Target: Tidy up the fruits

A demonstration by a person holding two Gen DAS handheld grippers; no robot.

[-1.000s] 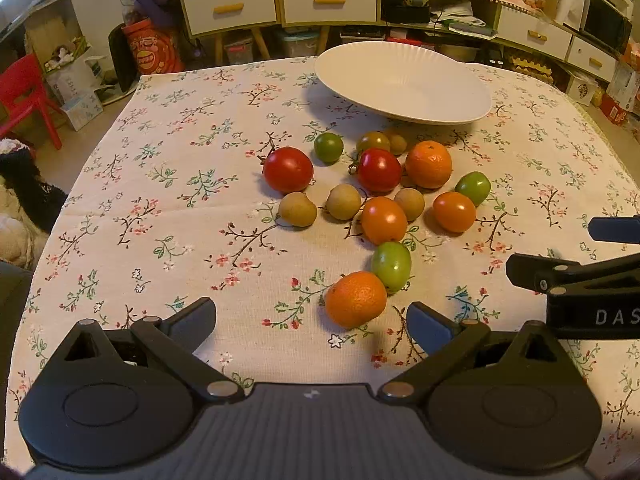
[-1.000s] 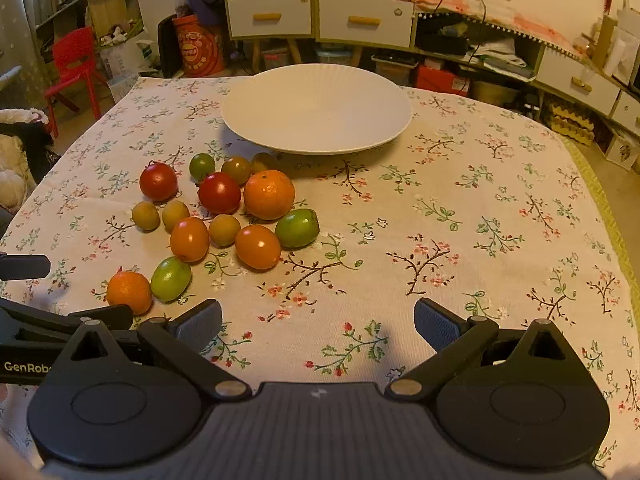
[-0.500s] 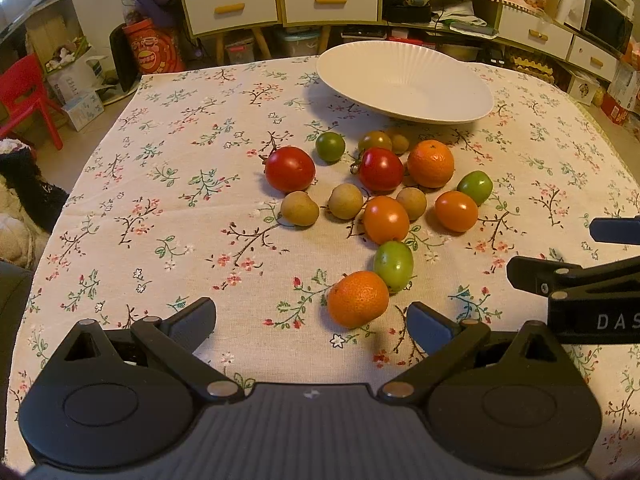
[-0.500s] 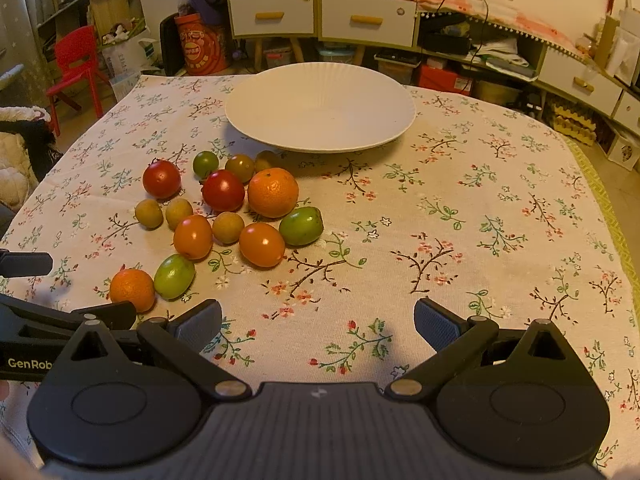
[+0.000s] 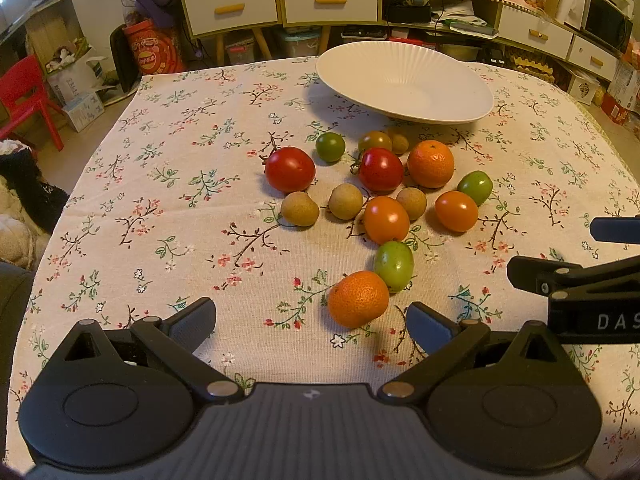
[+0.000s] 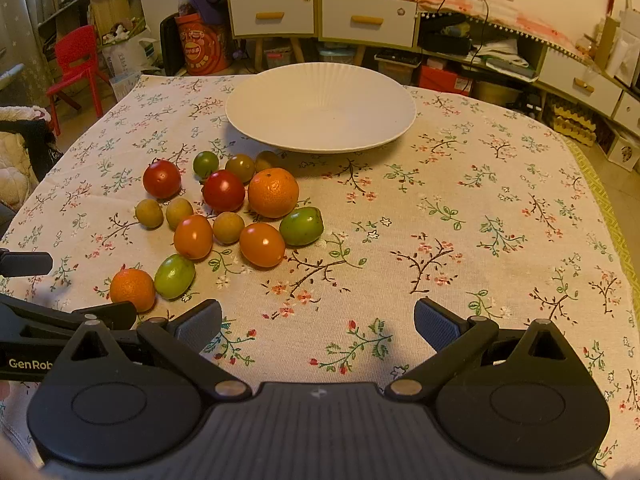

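Several fruits lie in a loose cluster on the floral tablecloth: red tomatoes (image 5: 290, 169), oranges (image 5: 431, 163), green and brownish small fruits. The nearest is a small orange (image 5: 358, 299) (image 6: 132, 289) beside a green fruit (image 5: 394, 265) (image 6: 174, 276). An empty white plate (image 5: 440, 110) (image 6: 256, 128) stands behind the cluster. My left gripper (image 5: 311, 322) is open and empty, just short of the small orange. My right gripper (image 6: 318, 326) is open and empty over bare cloth, right of the cluster.
The table (image 6: 480, 208) has a floral cloth; its right half holds nothing. Cabinets with drawers (image 6: 320, 16) and clutter stand behind. A red chair (image 6: 76, 68) is at far left. The right gripper's body (image 5: 580, 288) shows at the left view's right edge.
Both grippers have crept slightly forward toward the fruits. The jaws stay open and nothing has been picked up.
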